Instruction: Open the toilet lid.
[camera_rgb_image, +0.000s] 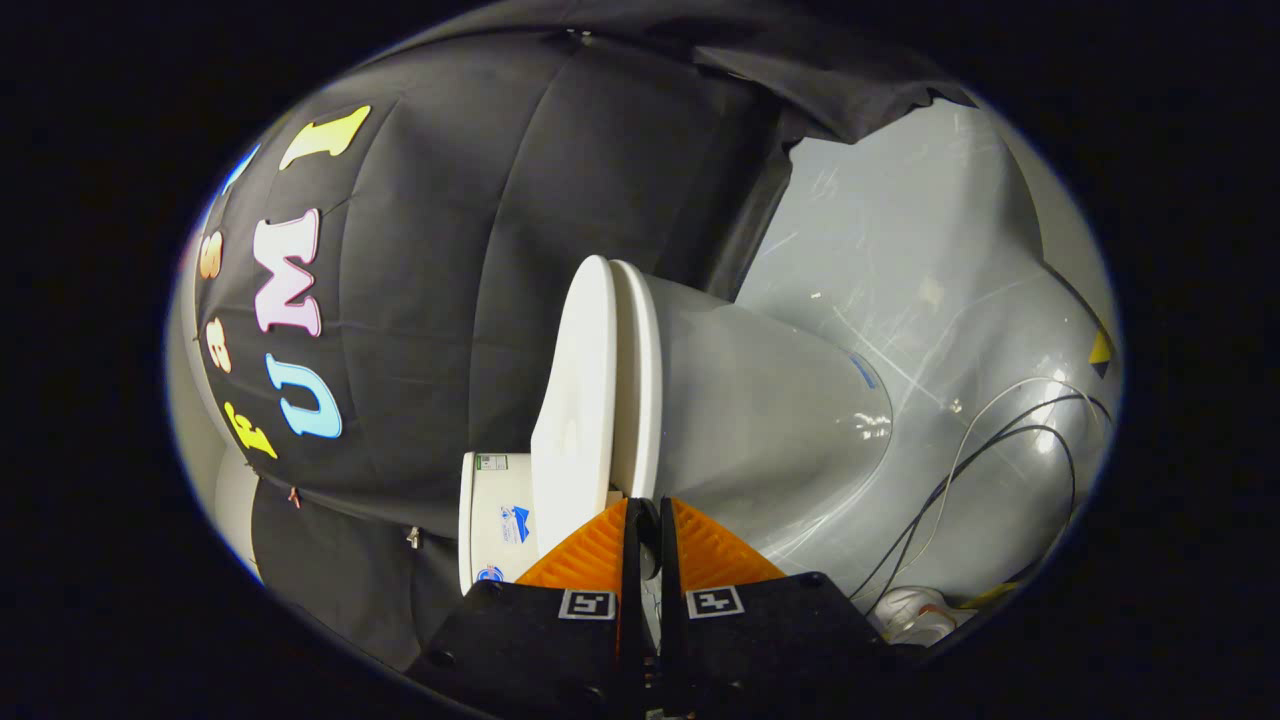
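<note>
The view is turned on its side, so the white toilet (770, 420) lies sideways just beyond the fingers. Its lid (575, 400) rests flat against the seat (638, 390), and the grey-white bowl bulges away from them. My gripper (646, 510) is at the rim where lid and seat meet. Its jaws are drawn almost together, and a pale sliver of the rim shows in the narrow slit between the fingers (590, 555). The exact part of the rim being pinched is hidden by the fingers.
The cistern (495, 520), with stickers on it, sits beside the lid against the black cloth wall (450, 250). A glossy grey floor (920, 280) spreads past the bowl. Black and white cables (985, 450) loop across it toward a white object (915, 612).
</note>
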